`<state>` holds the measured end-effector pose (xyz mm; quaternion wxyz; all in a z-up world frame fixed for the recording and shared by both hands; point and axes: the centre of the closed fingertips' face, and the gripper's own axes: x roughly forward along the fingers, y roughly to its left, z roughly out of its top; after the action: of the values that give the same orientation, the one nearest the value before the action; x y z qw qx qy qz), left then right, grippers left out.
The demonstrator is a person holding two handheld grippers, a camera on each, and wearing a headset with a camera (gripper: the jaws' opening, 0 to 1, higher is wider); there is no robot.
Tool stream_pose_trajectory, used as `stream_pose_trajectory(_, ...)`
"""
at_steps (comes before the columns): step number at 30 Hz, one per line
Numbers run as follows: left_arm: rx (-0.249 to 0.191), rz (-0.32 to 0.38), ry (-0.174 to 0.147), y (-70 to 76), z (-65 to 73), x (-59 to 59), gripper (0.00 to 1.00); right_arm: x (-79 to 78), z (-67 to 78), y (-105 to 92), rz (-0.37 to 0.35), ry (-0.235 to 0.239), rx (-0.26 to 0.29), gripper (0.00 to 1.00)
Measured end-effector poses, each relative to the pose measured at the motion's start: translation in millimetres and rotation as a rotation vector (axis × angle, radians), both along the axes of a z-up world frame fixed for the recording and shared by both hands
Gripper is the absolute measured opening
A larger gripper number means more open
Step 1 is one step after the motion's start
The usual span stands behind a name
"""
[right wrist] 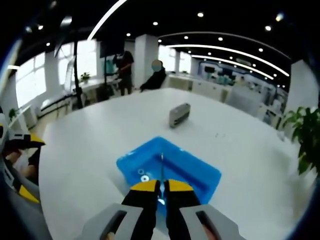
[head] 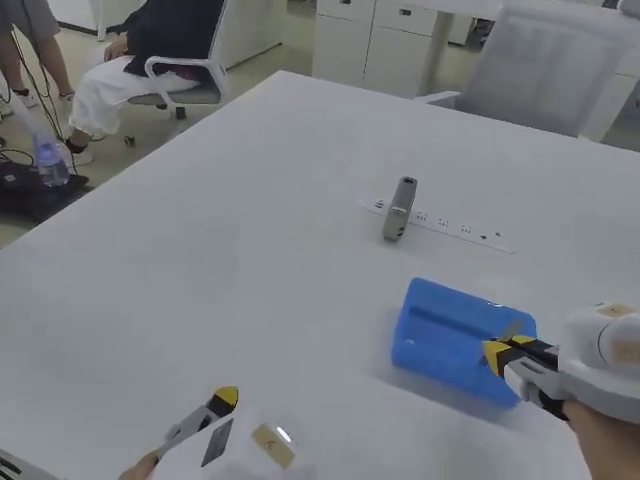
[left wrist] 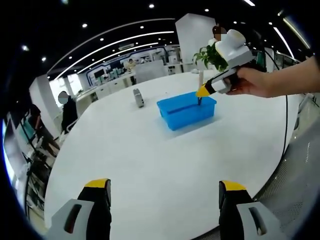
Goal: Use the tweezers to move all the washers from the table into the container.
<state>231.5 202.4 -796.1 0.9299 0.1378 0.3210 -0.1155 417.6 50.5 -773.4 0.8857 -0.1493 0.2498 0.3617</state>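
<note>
- Washers (right wrist: 144, 177): the right gripper view shows two or three small rings lying on the floor of the blue container (right wrist: 192, 167), left of the tweezers' tip. In the head view and the left gripper view the inside of the container is too small or too hidden to make them out.
- Tweezers (right wrist: 161, 165): a thin metal pair, clamped between the nearly closed jaws of the right gripper (right wrist: 161, 186), pointing forward and down into the container.
- The left gripper view shows the same from the side. A hand (left wrist: 250, 82) holds the right gripper (left wrist: 204, 91) above the container (left wrist: 180, 117), and the dark tweezers (left wrist: 199, 100) dip past the rim.
- Left gripper (left wrist: 165, 185): jaws wide apart with nothing between them, over bare table (left wrist: 150, 160), well apart from the container.
- The head view places the container (head: 440, 330) near the table's right side with the right gripper (head: 500, 352) at its right edge, and the left gripper (head: 222, 402) low at the near edge.
- Beyond the container a small grey device (head: 399, 208) lies across a white power strip (head: 450, 225). The strip is not legible in either gripper view, though the device (right wrist: 179, 114) shows there.
</note>
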Motion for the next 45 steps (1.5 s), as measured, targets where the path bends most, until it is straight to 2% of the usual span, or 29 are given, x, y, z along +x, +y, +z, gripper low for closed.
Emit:
stream_pose_trajectory(2, -0.002, -0.002, -0.001, -0.5, 0.0, 0.2, 0.91, -5.2, 10.4, -0.3, 0.038, -0.039, -0.033, 0.01)
stream_pose_trajectory(6, 0.0, -0.006, -0.006, -1.1, 0.8, 0.3, 0.91, -20.4, 28.8, -0.3, 0.104, -0.063, -0.034, 0.01)
stream_pose_trajectory(9, 0.001, 0.002, -0.013, 0.4, 1.8, 0.9, 0.91, -35.3, 32.4, -0.1, 0.144, -0.065, -0.064, 0.01)
stream_pose_trajectory(14, -0.005, 0.011, -0.022, 2.0, 2.8, 1.7, 0.91, -66.4, 10.9, -1.9, 0.252, -0.007, -0.161, 0.01)
stream_pose_trajectory(17, -0.003, 0.006, -0.027, 1.1, 3.4, 1.9, 0.9, -69.5, -2.4, -8.8, 0.268, -0.009, -0.218, 0.01)
stream_pose_trajectory(18, -0.004, 0.005, -0.027, 0.9, 3.4, 1.8, 0.9, -78.8, -8.8, -8.4, 0.301, 0.027, -0.236, 0.01)
stream_pose_trajectory(19, -0.003, 0.004, -0.028, 0.8, 3.5, 1.8, 0.9, -82.1, -11.1, -8.3, 0.311, 0.042, -0.242, 0.02)
stream_pose_trajectory(21, -0.004, 0.002, -0.028, 0.3, 3.5, 1.9, 0.9, -94.2, -22.7, -10.2, 0.365, 0.067, -0.311, 0.02)
stream_pose_trajectory(23, -0.002, 0.002, -0.029, 0.6, 3.6, 2.0, 0.9, -99.7, -37.8, -13.1, 0.404, 0.084, -0.378, 0.02)
stream_pose_trajectory(24, -0.003, 0.004, -0.032, 0.9, 4.0, 2.2, 0.9, -104.1, -40.7, -13.4, 0.419, 0.091, -0.399, 0.02)
stream_pose_trajectory(26, -0.005, 0.009, -0.039, 1.7, 5.2, 2.8, 0.9, -110.2, -48.1, -11.6, 0.437, 0.104, -0.417, 0.02)
stream_pose_trajectory(29, -0.006, 0.012, -0.038, 2.4, 4.9, 2.7, 0.9, -118.8, -59.6, -11.7, 0.46, 0.161, -0.433, 0.01)
stream_pose_trajectory(30, -0.004, 0.012, -0.039, 2.6, 5.0, 2.9, 0.9, -118.8, -58.5, -6.1, 0.471, 0.151, -0.423, 0.02)
stream_pose_trajectory(33, -0.005, 0.012, -0.04, 2.4, 5.1, 2.9, 0.9, -117.9, -57.6, -1.3, 0.484, 0.149, -0.451, 0.02)
stream_pose_trajectory(40, -0.007, 0.017, -0.041, 3.3, 5.6, 3.0, 0.9, -116.5, -69.6, 11.2, 0.55, 0.153, -0.498, 0.02)
stream_pose_trajectory(45, -0.003, 0.009, -0.034, 2.0, 4.1, 2.4, 0.9, -122.2, -81.4, 14.4, 0.668, 0.162, -0.579, 0.02)
